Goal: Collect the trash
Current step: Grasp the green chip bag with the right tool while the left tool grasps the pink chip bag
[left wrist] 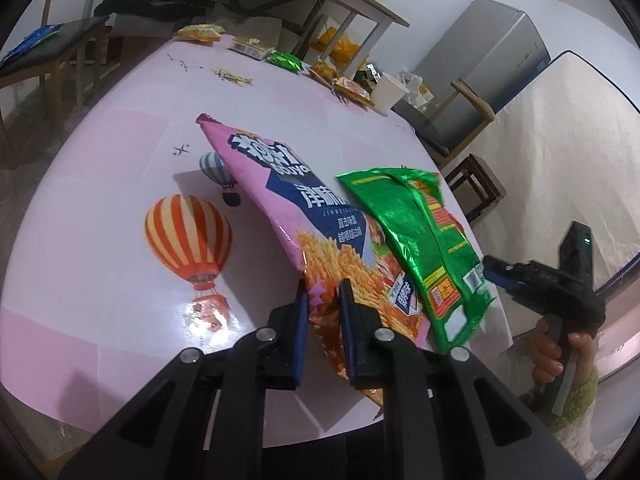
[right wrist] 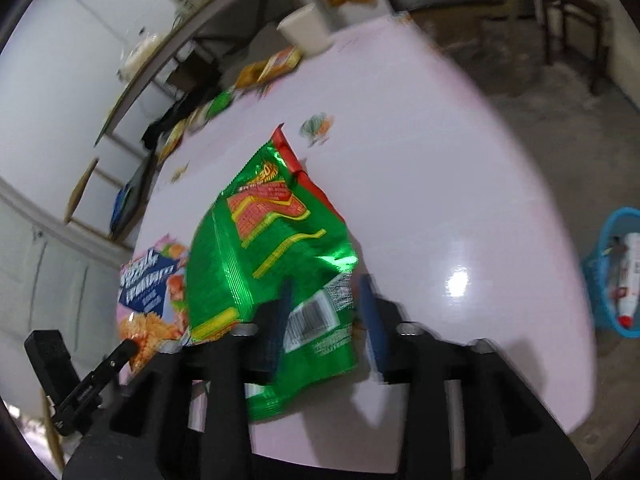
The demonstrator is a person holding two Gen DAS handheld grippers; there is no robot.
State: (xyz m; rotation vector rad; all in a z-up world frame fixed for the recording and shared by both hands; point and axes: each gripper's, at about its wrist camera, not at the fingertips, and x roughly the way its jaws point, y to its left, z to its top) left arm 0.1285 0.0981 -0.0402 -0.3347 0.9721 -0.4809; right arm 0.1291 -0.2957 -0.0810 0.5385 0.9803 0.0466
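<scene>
1. Left wrist view: the left tool (left wrist: 323, 292) is pinching the lower end of a pink snack bag (left wrist: 280, 204), its narrow fingers (left wrist: 301, 308) pressing on the foil and holding the bag tilted up above the pink desk (left wrist: 100, 208). A green snack bag (left wrist: 424, 240) is overlapping the pink one's right side. The right tool (left wrist: 490, 270), gripped by a hand (left wrist: 554, 350), is reaching the green bag's edge.

2. Right wrist view: the right tool (right wrist: 326, 300) is standing partly open, its fingers (right wrist: 370, 312) straddling the green snack bag's (right wrist: 260, 248) barcode end; whether they are pressing it, I cannot tell. The pink snack bag (right wrist: 152, 292) is lying just left. A blue basket (right wrist: 608, 272) is sitting beyond the desk's (right wrist: 440, 168) edge.
</scene>
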